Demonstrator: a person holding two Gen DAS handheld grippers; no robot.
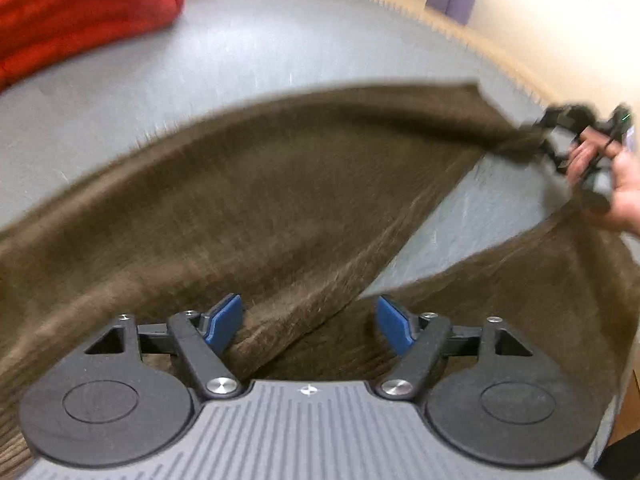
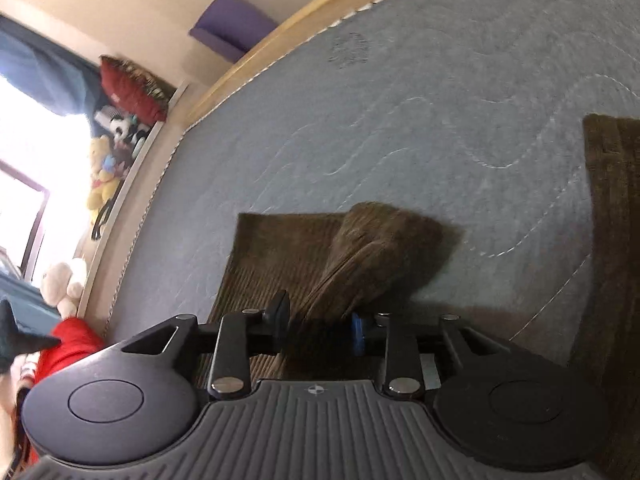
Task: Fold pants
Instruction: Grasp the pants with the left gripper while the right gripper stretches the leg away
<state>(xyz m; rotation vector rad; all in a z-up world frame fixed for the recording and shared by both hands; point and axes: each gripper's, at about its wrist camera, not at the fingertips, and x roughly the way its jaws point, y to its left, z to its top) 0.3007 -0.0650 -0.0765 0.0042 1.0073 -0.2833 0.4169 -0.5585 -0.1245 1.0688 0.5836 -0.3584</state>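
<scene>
The brown corduroy pants (image 1: 248,200) are spread on the grey mattress (image 1: 200,52). A bunched leg end is clenched in the right gripper (image 2: 320,330); the left gripper (image 1: 310,326) is held released above the crotch. The leg should be carried across taut and aligned.

A grey quilted mattress (image 2: 400,120) with wavy stitching carries everything. Brown corduroy pants (image 1: 260,200) lie spread across it, one leg end bunched up off the surface. A red blanket (image 1: 80,12) lies folded on the mattress, well apart from the pants.
</scene>
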